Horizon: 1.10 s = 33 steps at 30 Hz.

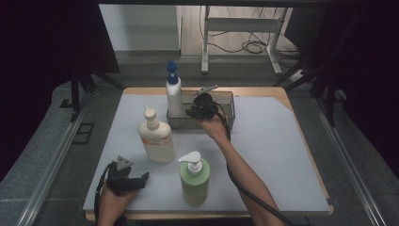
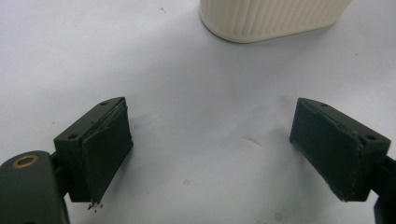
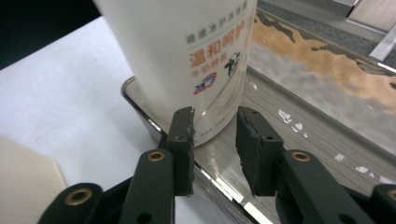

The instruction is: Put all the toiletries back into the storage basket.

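Observation:
A white bottle with a blue cap (image 1: pixel 173 96) stands upright in the left end of a metal tray (image 1: pixel 227 95) at the back of the mat. My right gripper (image 1: pixel 198 111) hovers over the tray's front edge just right of that bottle. In the right gripper view the printed white bottle (image 3: pixel 187 56) stands just beyond my right gripper (image 3: pixel 215 116), whose jaws are apart with nothing between them, over the tray (image 3: pixel 299 140). My left gripper (image 1: pixel 143 178) rests on the mat at the front left. Its jaws (image 2: pixel 212 109) stand wide and empty, facing a cream bottle (image 2: pixel 271 18).
The cream bottle (image 1: pixel 156 139) stands on the white mat (image 1: pixel 273 155) left of centre, and a green pump bottle (image 1: pixel 194 181) near the front edge. The right forearm and its cable cross the mat's middle. Dark framing and floor rails surround the table.

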### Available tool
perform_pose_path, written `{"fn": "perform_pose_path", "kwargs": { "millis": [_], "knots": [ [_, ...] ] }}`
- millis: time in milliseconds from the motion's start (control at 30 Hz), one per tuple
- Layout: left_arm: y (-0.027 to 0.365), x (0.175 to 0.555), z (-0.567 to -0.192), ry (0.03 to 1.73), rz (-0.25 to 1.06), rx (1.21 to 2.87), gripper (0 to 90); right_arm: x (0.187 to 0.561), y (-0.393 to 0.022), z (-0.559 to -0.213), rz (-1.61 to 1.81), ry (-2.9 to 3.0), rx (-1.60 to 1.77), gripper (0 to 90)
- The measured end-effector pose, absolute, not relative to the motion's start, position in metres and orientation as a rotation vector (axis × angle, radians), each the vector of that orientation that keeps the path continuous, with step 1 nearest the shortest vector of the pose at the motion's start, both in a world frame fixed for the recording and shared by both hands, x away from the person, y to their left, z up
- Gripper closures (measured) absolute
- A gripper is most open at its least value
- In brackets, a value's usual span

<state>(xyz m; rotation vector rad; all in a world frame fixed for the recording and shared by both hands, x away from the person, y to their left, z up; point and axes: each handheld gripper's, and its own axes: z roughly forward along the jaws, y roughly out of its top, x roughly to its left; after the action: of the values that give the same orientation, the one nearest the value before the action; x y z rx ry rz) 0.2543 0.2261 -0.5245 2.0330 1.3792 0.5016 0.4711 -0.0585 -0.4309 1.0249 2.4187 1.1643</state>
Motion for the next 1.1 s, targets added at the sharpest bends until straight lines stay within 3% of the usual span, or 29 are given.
{"fn": "perform_pose_path", "kwargs": {
  "millis": [1100],
  "knots": [
    [0.226,0.254,-0.525,1.379,0.503,2.031,11.9,0.407,-0.105,-0.415,1.188,2.468,0.877,17.9]
  ]
}}
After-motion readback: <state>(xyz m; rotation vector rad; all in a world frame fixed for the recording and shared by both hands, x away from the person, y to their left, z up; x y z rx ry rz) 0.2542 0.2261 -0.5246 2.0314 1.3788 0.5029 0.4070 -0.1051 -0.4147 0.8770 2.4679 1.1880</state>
